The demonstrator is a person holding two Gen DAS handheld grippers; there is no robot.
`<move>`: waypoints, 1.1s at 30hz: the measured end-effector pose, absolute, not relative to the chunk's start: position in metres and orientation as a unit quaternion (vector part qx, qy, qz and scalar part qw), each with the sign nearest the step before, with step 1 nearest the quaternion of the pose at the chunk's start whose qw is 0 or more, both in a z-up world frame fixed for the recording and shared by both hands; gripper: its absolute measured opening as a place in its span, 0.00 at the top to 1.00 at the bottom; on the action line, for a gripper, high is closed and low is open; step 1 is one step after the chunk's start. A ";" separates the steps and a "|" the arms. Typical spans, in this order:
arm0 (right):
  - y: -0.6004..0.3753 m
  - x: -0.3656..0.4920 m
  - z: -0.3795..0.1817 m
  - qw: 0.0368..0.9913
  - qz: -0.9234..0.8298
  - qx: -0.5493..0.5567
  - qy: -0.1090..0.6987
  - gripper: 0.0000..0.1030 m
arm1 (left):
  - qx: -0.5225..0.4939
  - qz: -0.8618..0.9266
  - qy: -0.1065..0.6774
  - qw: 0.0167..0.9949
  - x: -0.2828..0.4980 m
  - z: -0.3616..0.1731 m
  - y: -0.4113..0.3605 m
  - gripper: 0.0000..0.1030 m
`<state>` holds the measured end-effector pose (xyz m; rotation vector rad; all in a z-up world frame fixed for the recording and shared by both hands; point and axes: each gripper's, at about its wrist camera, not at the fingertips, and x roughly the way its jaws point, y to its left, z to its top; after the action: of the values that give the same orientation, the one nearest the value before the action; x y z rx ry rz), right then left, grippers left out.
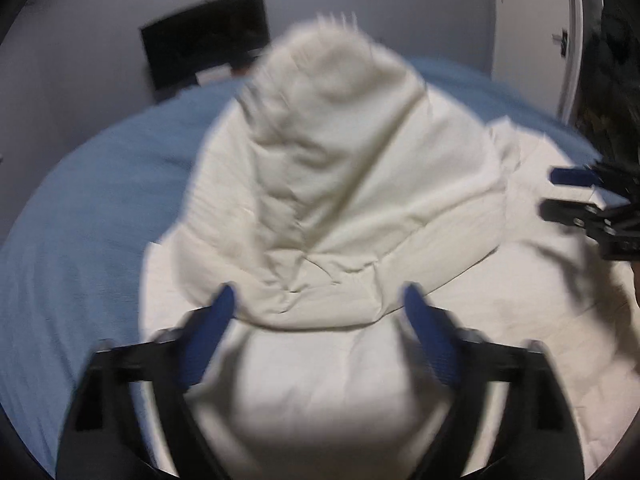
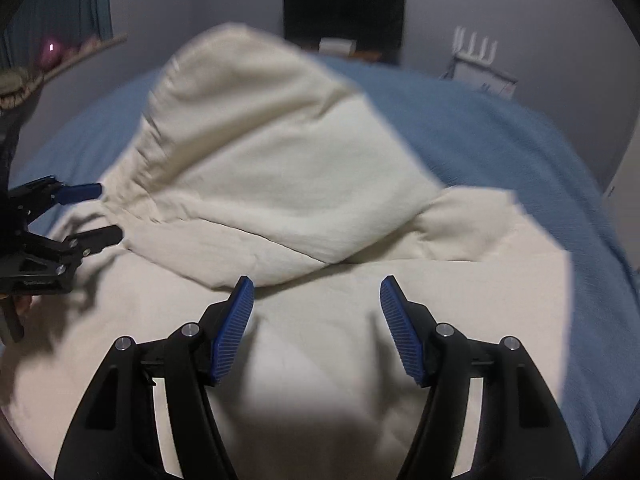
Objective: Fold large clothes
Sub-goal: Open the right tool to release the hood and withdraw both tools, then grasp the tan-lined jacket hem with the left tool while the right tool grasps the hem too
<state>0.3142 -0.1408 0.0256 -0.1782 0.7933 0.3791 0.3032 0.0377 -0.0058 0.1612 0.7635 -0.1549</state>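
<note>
— Left wrist view first: what is the cream-white crumpled cotton garment (image 1: 340, 184) like?

— It lies across the frame's middle on a blue bedspread (image 1: 80, 220), one part folded over the rest in a rumpled, creased mound.

— Left gripper (image 1: 318, 300)?

— Blue-padded jaws wide apart over the cloth, nothing between them.

— Right wrist view?

— Right gripper (image 2: 316, 292) at lower centre, jaws apart, empty, above the flat part. A black screen (image 2: 344, 8) sits at upper centre.

— Any writing?

— None I can read; the left view is blurred.
</note>
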 end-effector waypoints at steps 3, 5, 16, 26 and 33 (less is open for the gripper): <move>-0.163 0.278 0.048 0.900 0.172 -0.084 0.391 0.24 | 0.071 -0.083 0.367 0.924 0.268 0.022 0.051 0.17; -0.187 0.249 0.057 0.887 0.168 -0.084 0.423 0.21 | 0.085 -0.075 0.370 0.922 0.241 0.035 0.061 0.16; -0.289 0.074 0.048 0.867 0.093 -0.044 0.488 0.21 | 0.068 0.002 0.463 0.884 0.099 0.040 0.124 0.15; -0.312 0.003 0.040 0.859 0.069 -0.001 0.508 0.21 | 0.019 0.013 0.564 0.825 0.031 0.023 0.126 0.15; -0.317 -0.034 0.028 0.849 0.076 0.017 0.522 0.21 | 0.014 0.003 0.585 0.811 0.005 0.009 0.114 0.25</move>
<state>-0.0338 -0.3169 0.0278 0.0361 1.1006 0.1603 0.0053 0.1138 0.0090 0.0307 1.2509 0.0074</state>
